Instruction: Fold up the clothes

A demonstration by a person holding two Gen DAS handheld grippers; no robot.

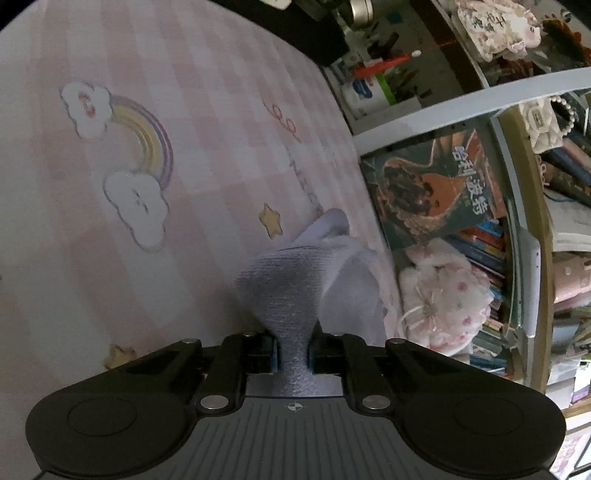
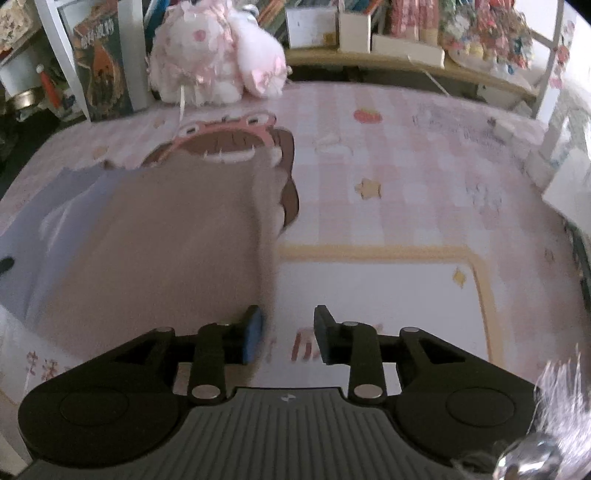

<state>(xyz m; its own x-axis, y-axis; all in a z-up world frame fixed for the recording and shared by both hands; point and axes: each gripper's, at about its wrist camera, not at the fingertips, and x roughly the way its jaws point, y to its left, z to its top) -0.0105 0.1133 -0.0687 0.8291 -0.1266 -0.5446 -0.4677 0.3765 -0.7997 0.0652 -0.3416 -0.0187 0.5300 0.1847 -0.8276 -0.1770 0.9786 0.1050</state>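
Mid-task: left gripper (image 1: 294, 350) is clamped on a bunched pale lavender cloth (image 1: 295, 280), lifted off the pink checked bedsheet (image 1: 192, 110) — its free end trails toward 1 o'clock, near the bed edge. Right gripper (image 2: 288, 334) has its jaws apart, nothing between them, hovering just beside a brown garment (image 2: 166, 236) lying flat at 10 o'clock with lavender fabric (image 2: 48, 221) at its left edge. Brown piece looks roughly laid out, maybe half folded; the lifted cloth isn't folded yet. Containers: shelf boxes (image 2: 354, 26) at 12 o'clock, contents too blurred to tell.
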